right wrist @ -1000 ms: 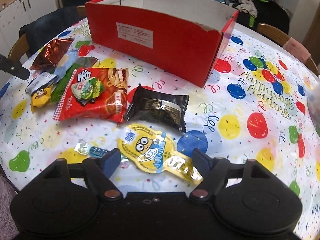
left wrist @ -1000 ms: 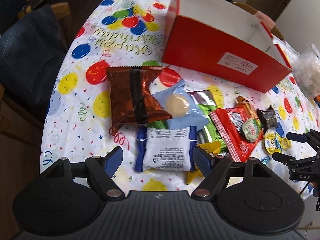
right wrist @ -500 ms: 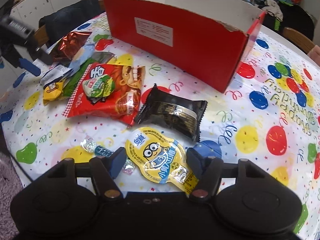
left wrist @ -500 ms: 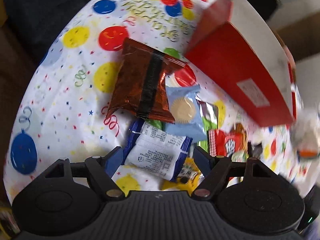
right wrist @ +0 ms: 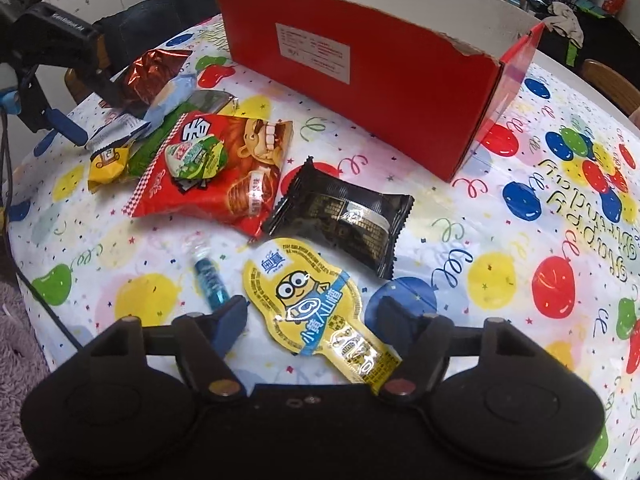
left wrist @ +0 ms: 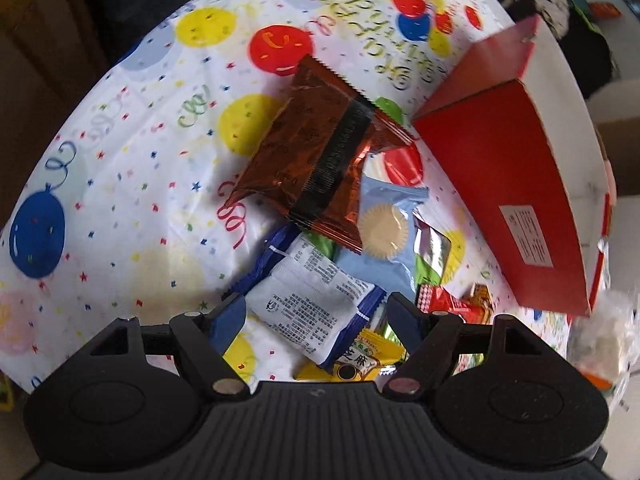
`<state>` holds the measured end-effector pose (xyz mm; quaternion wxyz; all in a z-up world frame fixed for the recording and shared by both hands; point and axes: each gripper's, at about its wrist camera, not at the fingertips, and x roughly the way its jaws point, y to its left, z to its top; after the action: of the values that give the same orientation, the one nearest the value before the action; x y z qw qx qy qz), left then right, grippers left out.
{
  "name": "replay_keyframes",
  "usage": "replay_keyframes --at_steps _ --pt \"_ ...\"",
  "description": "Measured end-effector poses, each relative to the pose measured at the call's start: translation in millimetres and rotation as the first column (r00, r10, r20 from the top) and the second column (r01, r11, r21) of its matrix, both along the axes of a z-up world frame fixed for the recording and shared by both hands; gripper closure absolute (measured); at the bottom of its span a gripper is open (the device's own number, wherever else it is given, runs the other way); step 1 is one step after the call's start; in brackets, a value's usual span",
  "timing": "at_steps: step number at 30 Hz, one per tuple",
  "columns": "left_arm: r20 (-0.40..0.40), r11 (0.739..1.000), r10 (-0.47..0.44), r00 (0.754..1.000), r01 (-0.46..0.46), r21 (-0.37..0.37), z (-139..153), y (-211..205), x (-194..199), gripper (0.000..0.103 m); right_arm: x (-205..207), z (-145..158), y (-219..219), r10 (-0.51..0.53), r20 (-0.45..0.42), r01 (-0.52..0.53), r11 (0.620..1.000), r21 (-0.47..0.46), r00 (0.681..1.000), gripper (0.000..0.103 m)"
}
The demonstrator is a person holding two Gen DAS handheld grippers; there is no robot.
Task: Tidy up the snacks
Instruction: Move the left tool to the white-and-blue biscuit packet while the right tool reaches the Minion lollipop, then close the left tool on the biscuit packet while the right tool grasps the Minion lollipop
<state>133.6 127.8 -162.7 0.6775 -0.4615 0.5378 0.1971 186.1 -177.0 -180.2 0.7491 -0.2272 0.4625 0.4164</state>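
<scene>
Swinging round over the last second, the left gripper (left wrist: pixel 316 312) now looks along the pile toward the table's curved edge instead of square across it, and the white-and-blue packet (left wrist: pixel 310 320) sits closer between its fingers. The right gripper (right wrist: pixel 310 316) has closed in on the yellow Minions pouch (right wrist: pixel 316 308), which now fills more of its view. To me that reads as both hands lining up a first pick, with nothing lifted yet.

Both sets of jaws stand wide apart and hold nothing. The left ones straddle the white-and-blue packet, tilted steeply down at it; whether the pads touch the wrapper I cannot tell. The right ones bracket the pouch's narrow tail near the table's near edge, low and fairly level.

Every snack lies outside the red box (right wrist: pixel 360 92), which stands open toward the middle of the table: the copper foil bag (left wrist: pixel 320 160) tops the pile, the red chip bag (right wrist: pixel 216 172) and black packet (right wrist: pixel 344 216) lie in front of the box.
</scene>
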Motion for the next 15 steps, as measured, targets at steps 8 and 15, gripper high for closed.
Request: replay_keyframes --at_steps 8,15 --pt "-0.041 0.979 0.200 0.979 -0.201 -0.038 3.8 5.0 -6.0 0.026 1.9 3.5 0.3 0.041 -0.008 -0.041 0.999 0.032 0.999 0.052" --pt "-0.137 0.934 0.350 0.927 -0.357 -0.031 -0.7 2.8 -9.4 0.026 1.3 3.9 -2.4 0.057 -0.016 -0.057 0.997 0.043 0.998 0.053"
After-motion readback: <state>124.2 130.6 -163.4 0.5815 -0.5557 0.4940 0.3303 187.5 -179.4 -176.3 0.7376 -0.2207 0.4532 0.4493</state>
